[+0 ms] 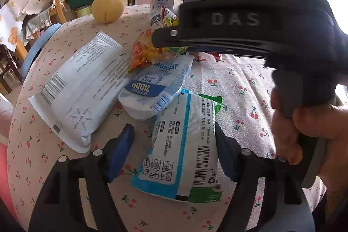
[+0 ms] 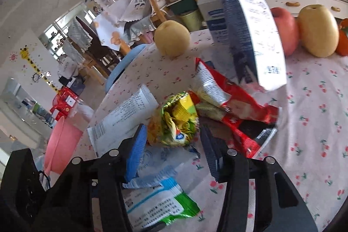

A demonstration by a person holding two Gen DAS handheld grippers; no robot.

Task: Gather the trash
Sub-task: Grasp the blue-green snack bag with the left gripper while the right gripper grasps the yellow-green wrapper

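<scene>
Trash covers the cherry-print tablecloth (image 1: 239, 84) in an overlapping heap, and that overlap is the main hazard. Nearest, in the left wrist view, the left gripper (image 1: 174, 151) straddles a white-and-green wipes pack (image 1: 184, 145): its right pad looks to be against the pack's edge, the left pad (image 1: 119, 153) stands clear at nine o'clock, so it is partly open and holds nothing yet. That pack is flat and slick; closing on its sides may just buckle it or squirt it out. A white pouch (image 1: 152, 90) lies across its far end at twelve o'clock, so lifting could drag that along or tip it off the table, whose edge is close at nine o'clock. In the right wrist view, the right gripper (image 2: 171, 145) sits about half open around a crumpled yellow wrapper (image 2: 174, 119); I cannot tell whether the pads touch it. The wrapper is springy and may slip free from a light pinch. A red packet (image 2: 230, 105) lies just beside it at two o'clock and could snag on the right finger. Farther off, a blue-and-white carton (image 2: 254, 36) leans at one o'clock, and a pear (image 2: 171, 38) sits at twelve; a careless sweep could topple one or roll the other. The two tools also crowd each other.
</scene>
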